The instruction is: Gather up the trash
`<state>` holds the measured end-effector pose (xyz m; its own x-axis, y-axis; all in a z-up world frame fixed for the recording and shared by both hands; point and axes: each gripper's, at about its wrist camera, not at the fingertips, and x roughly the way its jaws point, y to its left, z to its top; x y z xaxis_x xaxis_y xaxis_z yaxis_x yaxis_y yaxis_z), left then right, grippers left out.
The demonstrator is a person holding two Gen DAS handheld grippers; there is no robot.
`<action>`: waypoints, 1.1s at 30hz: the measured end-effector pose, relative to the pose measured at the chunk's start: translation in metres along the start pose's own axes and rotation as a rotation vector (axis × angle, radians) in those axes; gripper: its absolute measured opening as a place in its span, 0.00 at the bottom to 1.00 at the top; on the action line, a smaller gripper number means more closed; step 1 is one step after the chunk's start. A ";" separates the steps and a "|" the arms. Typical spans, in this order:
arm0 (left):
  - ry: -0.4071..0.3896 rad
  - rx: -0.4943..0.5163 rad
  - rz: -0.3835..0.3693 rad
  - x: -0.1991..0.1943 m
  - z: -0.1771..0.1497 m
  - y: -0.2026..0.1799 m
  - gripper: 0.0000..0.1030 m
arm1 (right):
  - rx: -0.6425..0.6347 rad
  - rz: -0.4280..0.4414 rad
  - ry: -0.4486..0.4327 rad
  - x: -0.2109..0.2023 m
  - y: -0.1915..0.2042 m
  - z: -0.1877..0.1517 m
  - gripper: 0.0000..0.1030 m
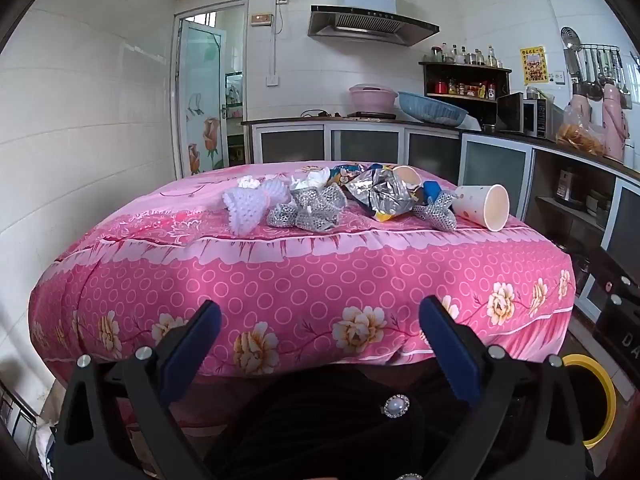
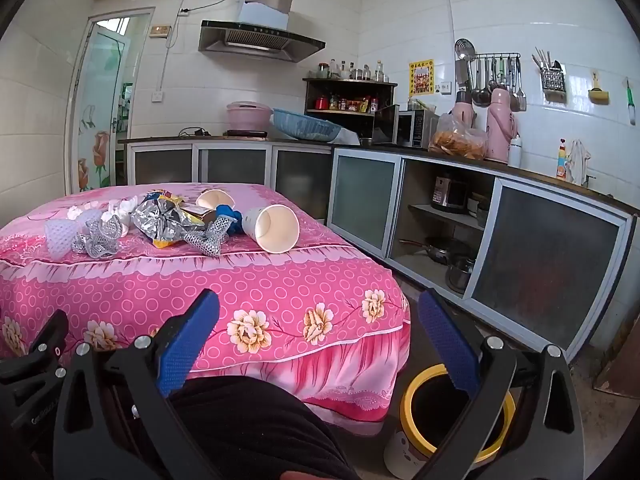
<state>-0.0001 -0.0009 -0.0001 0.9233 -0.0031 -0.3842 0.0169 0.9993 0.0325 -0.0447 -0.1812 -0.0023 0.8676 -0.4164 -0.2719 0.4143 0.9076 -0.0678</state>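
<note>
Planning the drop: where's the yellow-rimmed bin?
Right wrist view: the yellow-rimmed bin stands on the floor, lower right, beside the pink-clothed table's near corner, below the right tool.

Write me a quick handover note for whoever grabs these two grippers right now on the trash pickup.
Left gripper: open, empty, short of the table.
Right gripper: open, empty, above the yellow-rimmed bin on the floor by the table's near right corner.
Trash, all on the pink tablecloth: paper cup on its side at the right end, second cup behind, crumpled foil snack bag, silver mesh scraps, white foam netting, tissue wads.
Done: nothing visibly collected.
Left: move every piece into the bin.
</note>
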 end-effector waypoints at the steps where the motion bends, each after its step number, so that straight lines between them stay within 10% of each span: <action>1: -0.002 0.001 0.000 0.000 0.000 0.000 0.93 | -0.001 0.000 0.000 0.000 0.000 0.000 0.92; 33: 0.020 -0.013 -0.001 0.003 -0.002 -0.001 0.93 | -0.025 -0.003 0.010 0.003 0.006 -0.002 0.92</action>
<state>0.0017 -0.0014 -0.0035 0.9154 -0.0037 -0.4025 0.0128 0.9997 0.0201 -0.0406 -0.1770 -0.0050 0.8635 -0.4187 -0.2813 0.4098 0.9074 -0.0928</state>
